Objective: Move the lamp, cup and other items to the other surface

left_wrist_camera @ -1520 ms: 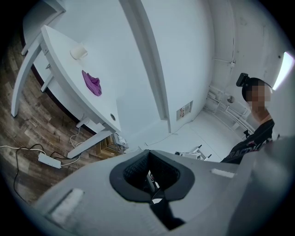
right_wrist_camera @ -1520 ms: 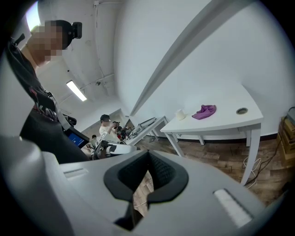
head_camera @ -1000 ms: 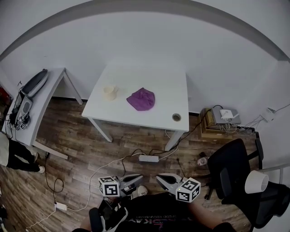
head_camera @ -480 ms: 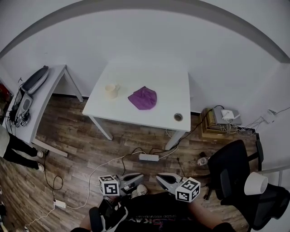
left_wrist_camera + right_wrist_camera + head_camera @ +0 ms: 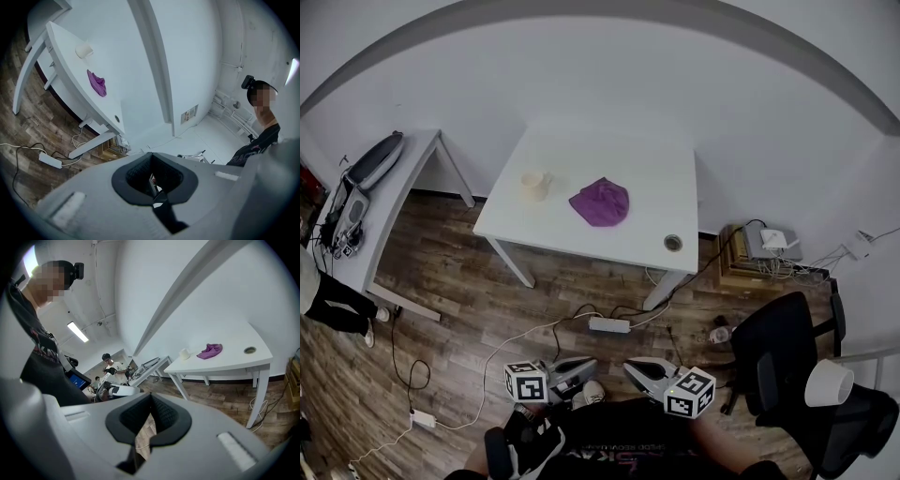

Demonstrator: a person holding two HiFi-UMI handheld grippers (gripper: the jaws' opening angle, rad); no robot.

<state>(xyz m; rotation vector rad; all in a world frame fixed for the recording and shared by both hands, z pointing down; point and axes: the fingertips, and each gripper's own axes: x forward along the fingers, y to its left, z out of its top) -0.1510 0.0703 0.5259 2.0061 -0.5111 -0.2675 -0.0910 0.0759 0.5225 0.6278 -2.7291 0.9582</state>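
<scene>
A white table stands ahead across the wood floor. On it are a cream cup at the left, a crumpled purple cloth in the middle, and a round cable hole near the front right corner. A white lamp shade shows at the right by the black chair. My left gripper and right gripper hang low by my body, far from the table. Both are shut with nothing in them. The left gripper view shows the cup and cloth. The right gripper view shows the cup and cloth.
A second white table at the far left carries dark gear. Cables and a power strip lie on the floor between me and the table. A low stand with electronics sits against the right wall. A person's legs show at the left edge.
The head view has shifted a little, so the table sits slightly further right and lower in frame. The person at the left edge has moved. Both grippers hold the same pose.
</scene>
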